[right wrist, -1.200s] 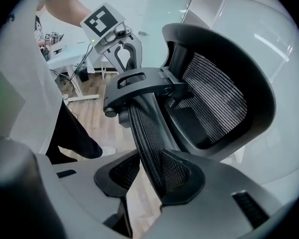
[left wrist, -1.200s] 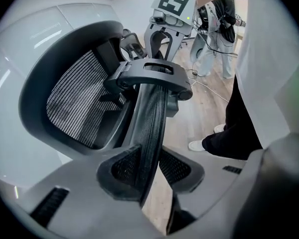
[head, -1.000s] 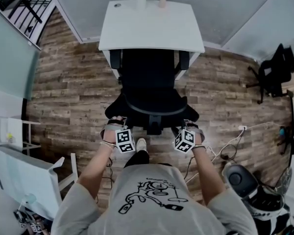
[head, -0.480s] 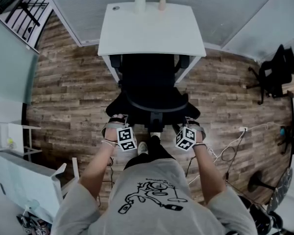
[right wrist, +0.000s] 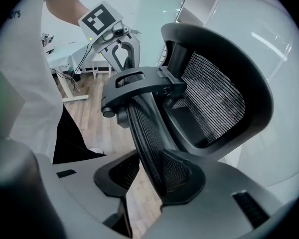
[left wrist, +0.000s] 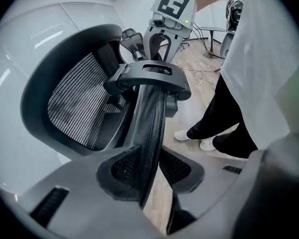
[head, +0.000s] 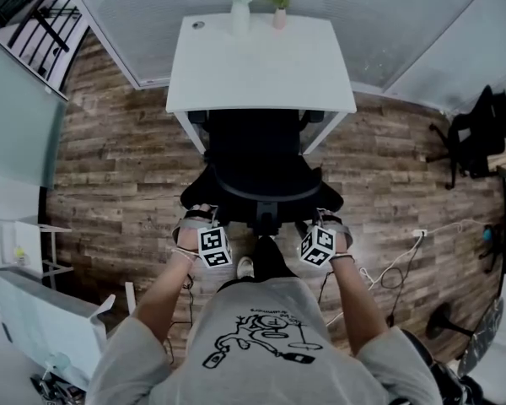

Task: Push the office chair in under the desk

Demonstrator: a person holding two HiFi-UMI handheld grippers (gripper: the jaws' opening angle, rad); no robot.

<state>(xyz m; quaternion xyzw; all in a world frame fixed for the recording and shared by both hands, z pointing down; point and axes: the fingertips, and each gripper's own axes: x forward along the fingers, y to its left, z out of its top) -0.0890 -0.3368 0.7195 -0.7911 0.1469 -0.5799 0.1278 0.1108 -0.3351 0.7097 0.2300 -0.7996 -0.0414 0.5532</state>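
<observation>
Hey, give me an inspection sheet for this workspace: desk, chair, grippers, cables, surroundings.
Surface: white desk, mostly bare.
Job's things: black office chair, seat partly under the desk.
Clutter: white vase and smaller vase, both with flowers, at the desk's far edge.
Grippers: left gripper and right gripper each clamped on the chair's mesh backrest edge.
Cables: white cable loose at the person's right.
Surroundings: wood-plank floor; second black chair far right.

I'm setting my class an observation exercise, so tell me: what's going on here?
A person stands behind a black office chair, the left gripper and right gripper each clamped on a side edge of its mesh backrest. The chair faces a white desk, its seat front already under the desktop, the backrest out over the wooden floor. Two vases stand at the desk's far edge.
</observation>
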